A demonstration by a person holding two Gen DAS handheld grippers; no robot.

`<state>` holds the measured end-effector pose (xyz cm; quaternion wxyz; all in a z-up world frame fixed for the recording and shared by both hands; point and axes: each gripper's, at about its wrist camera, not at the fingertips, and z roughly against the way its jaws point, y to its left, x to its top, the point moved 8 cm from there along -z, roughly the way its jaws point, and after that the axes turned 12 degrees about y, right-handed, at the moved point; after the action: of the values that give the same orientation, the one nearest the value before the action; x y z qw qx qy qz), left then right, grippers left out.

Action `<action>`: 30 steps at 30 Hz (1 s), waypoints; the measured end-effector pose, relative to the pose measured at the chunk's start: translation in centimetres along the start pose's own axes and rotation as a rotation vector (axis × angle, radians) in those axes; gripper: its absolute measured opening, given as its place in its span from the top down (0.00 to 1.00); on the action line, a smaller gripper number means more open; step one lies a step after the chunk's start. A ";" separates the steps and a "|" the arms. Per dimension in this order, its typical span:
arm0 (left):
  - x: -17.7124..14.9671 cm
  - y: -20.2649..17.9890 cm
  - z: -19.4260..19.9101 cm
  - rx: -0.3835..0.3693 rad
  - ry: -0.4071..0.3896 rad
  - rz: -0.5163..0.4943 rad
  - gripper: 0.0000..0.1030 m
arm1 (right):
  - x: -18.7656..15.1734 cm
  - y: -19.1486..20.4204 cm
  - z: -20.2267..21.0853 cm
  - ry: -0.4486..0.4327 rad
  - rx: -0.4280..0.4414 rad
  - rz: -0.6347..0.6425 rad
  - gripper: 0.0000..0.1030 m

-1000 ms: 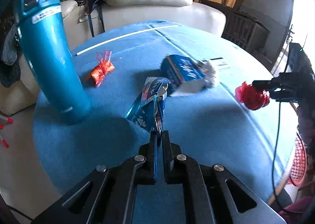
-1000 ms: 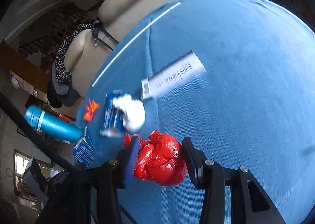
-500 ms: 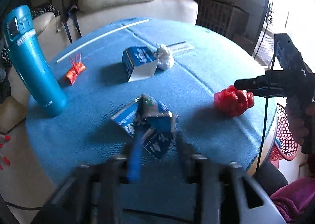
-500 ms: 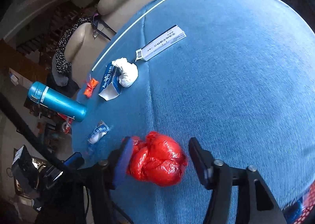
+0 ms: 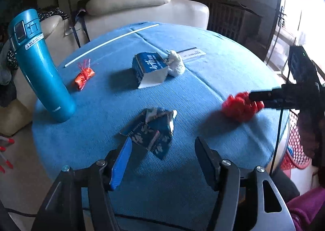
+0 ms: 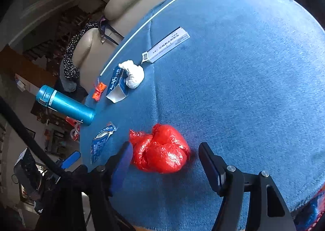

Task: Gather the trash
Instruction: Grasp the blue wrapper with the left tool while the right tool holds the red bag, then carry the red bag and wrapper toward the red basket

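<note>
Nearest the lens, at the bottom of my left wrist view, my left gripper [image 5: 162, 145] has just been opening; its jaws stand spread, with a crumpled blue wrapper [image 5: 151, 129] lying flat on the cloth just ahead of them and free of both pads. It is thin printed foil, creased and torn at one edge. Low in my right wrist view, my right gripper [image 6: 165, 155] has also just been opening, and a red plastic bag [image 6: 160, 149] sits between its jaws, glossy, knotted into a lumpy ball. The left pad looks to be against the bag or very close to it, though I cannot be sure; the right pad stands clear.

Both pieces rest on a round table [image 5: 203, 180] under a ribbed blue cloth, near its close rim, with bare cloth around them. At the right edge of the left view, below the rim, hangs a red mesh basket [image 5: 294, 145].

Farther up, centre of the left view, a blue carton [image 5: 149, 69] lies on its side, boxy, its open end pale. A white crumpled wad [image 5: 176, 64] touches its right end, and a flat white paper strip [image 5: 192, 53] lies beyond. To the left sits a small orange twist wrapper [image 5: 83, 75], and a tall teal metal flask [image 5: 40, 64] stands upright near the left rim. Behind the table is a cream leather sofa [image 5: 142, 5].
</note>
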<state>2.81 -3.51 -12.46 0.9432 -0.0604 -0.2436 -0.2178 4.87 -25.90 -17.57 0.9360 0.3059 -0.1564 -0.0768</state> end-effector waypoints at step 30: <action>2.6 -0.9 -0.7 0.007 -0.028 -0.022 0.87 | -0.2 0.4 4.3 -0.149 -0.002 0.051 0.45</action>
<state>4.74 -5.50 -11.75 0.9375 -0.0575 -0.2579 -0.2265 3.22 -27.94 -14.10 0.9238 0.2941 -0.2334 -0.0756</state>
